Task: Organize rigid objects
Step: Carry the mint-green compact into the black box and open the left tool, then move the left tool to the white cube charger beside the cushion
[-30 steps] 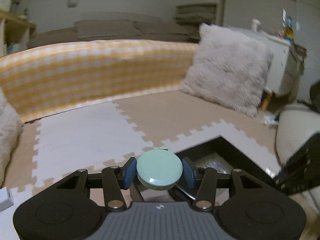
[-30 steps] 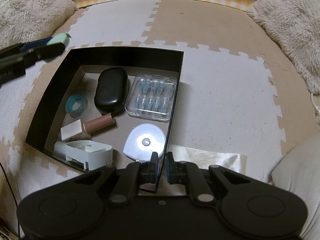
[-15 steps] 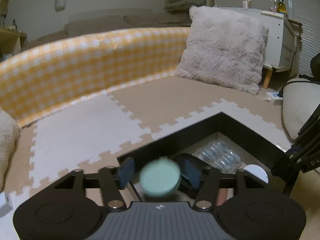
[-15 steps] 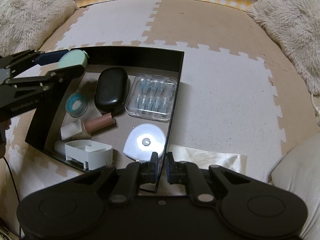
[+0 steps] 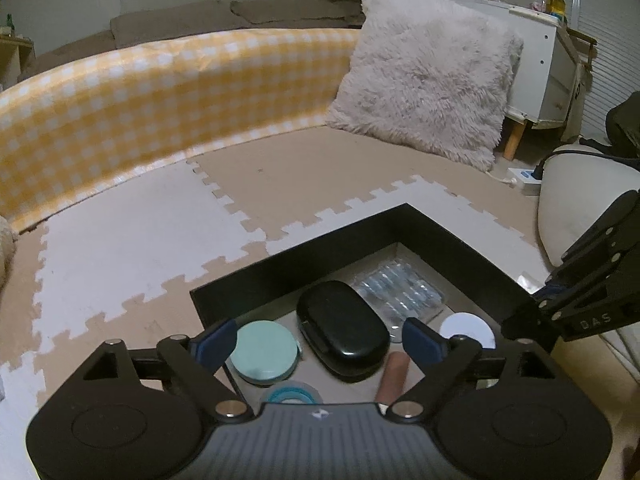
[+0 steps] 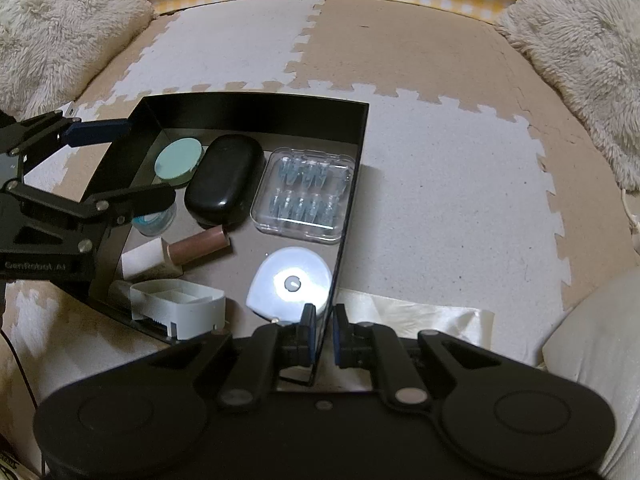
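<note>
A black open box (image 6: 256,114) sits on the foam mat. A mint round disc (image 5: 264,354) lies free in its far left corner, beside a black oval case (image 5: 342,330). My left gripper (image 5: 318,336) hovers over that corner with its jaws opening wide; the disc lies below them, and the pads do not touch it. Seen from the right wrist, the left gripper (image 6: 128,164) straddles the box's left wall, above the disc (image 6: 178,160). My right gripper (image 6: 322,328) is shut on the box's near right wall.
The box also holds a clear tray of vials (image 6: 306,194), a white round piece (image 6: 294,282), a brown tube (image 6: 198,244), a teal roll (image 6: 154,218) and a white container (image 6: 178,308). Fluffy pillows (image 5: 424,84), a yellow checked bumper (image 5: 140,92) and a white cushion (image 6: 592,344) ring the mat.
The left gripper moved over the box and tipped down, its jaws spread, and the mint disc dropped from them into the box's corner. The right gripper stayed clamped on the wall.
</note>
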Tool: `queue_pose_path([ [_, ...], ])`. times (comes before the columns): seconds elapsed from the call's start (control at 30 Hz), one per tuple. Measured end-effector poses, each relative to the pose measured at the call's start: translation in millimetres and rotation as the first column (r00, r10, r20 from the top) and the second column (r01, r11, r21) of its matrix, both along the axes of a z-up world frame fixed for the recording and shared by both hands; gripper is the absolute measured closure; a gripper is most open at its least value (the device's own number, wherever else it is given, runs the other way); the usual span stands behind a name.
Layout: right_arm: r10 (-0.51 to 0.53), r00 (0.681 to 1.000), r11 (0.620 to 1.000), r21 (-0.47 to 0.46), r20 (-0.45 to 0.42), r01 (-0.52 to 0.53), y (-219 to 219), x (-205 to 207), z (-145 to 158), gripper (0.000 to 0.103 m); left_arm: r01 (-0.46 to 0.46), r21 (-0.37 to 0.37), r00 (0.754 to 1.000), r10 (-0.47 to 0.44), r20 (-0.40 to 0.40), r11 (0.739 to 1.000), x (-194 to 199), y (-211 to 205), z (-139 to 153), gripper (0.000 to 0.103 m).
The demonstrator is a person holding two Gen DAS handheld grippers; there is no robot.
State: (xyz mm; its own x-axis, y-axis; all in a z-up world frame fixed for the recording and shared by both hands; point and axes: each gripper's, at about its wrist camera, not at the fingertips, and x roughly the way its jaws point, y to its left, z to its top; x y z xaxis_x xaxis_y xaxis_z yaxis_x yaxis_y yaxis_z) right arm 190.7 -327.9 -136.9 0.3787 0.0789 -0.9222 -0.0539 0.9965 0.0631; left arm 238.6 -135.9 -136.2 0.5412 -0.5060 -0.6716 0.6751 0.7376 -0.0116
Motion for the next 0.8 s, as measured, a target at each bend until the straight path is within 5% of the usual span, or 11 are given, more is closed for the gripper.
queue_pose_path([
  [0.23,0.001,1.0,1.0,-0.001,0.0,-0.001,0.1,0.0,0.1,0.094,0.001,-0.014,1.0,-0.001,-0.004,1.0,-5.1,-3.1,8.5,0.0],
  [0.8,0.003,1.0,1.0,-0.002,0.001,-0.003,0.7,-0.4,0.5,0.094,-0.043,0.001,0.997,0.043,-0.069,0.999,-8.7,-4.6,21.8,0.0],
])
